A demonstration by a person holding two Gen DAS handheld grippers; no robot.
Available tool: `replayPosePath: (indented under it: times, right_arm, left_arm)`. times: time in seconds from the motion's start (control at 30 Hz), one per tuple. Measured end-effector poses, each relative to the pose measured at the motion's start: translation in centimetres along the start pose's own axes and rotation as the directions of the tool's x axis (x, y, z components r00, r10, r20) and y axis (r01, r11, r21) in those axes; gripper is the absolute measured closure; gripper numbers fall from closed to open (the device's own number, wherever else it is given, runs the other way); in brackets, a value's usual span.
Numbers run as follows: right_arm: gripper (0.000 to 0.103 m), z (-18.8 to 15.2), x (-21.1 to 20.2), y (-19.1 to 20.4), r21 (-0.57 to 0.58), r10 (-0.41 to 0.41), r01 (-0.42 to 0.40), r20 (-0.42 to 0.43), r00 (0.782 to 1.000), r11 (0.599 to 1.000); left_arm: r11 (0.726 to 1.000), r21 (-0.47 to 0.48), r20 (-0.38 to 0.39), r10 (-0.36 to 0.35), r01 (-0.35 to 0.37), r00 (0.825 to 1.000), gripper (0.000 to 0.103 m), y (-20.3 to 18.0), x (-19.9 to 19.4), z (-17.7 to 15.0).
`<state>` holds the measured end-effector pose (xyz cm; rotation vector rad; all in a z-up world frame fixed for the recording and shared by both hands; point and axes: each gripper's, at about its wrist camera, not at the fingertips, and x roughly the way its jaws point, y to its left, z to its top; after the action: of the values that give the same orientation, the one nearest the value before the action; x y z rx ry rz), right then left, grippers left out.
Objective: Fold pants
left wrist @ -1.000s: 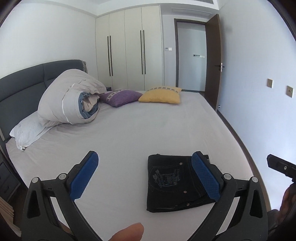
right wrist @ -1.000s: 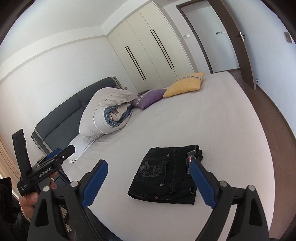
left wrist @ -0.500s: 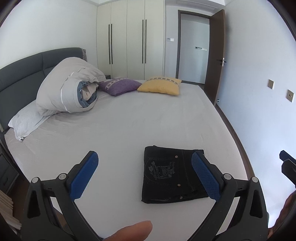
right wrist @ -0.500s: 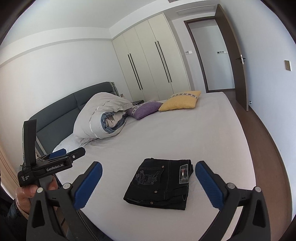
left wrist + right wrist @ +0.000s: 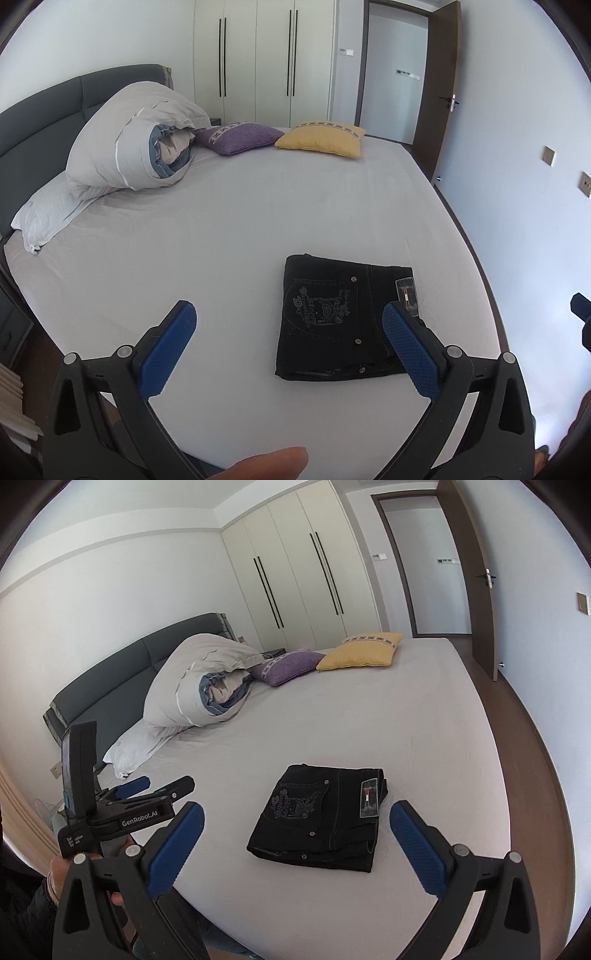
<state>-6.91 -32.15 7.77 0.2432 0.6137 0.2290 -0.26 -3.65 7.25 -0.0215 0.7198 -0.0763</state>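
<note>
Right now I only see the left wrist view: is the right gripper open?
Observer: Yes, the right gripper is wide open, with nothing between its pads; its jaws have just been opening.
Operator: My finger hides the pants' right edge. Tidy?
Observer: The pants lie folded, and that edge looks straight.
Operator: Where's my left gripper?
Observer: The left gripper is left of the pants, apart from them.

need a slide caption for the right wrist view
Folded black pants lie on the grey bed ahead of the open, empty right claw, with the left claw at the left edge.
</note>
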Motion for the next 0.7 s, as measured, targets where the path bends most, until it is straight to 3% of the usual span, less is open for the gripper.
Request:
replayPosePath:
  times: [0.17,0.3,0.7]
  right_arm:
    - [0.0,-0.1,2.1,-1.1,0.126,0.087,-0.076,-0.084,0.993,0.989]
    - [0.0,-0.3,3.1,-1.2,0.136,0.124,-0.109,-0.105,0.987,0.985]
    - [0.0,-1.0,4.9,-0.8,0.065,-0.048,0.057,-0.139,0.989,0.996]
  left_arm:
    - [1.0,0.004,-0.036,-0.017,0.017,0.999,0.0,-0.4,1.4,-1.1]
    - [1.0,0.006,-0.067,-0.021,0.021,0.998,0.0,-0.6,2.5,-1.9]
    - [1.0,0.006,-0.119,0.02,-0.02,0.993,0.0,-0.5,4.9,-3.3]
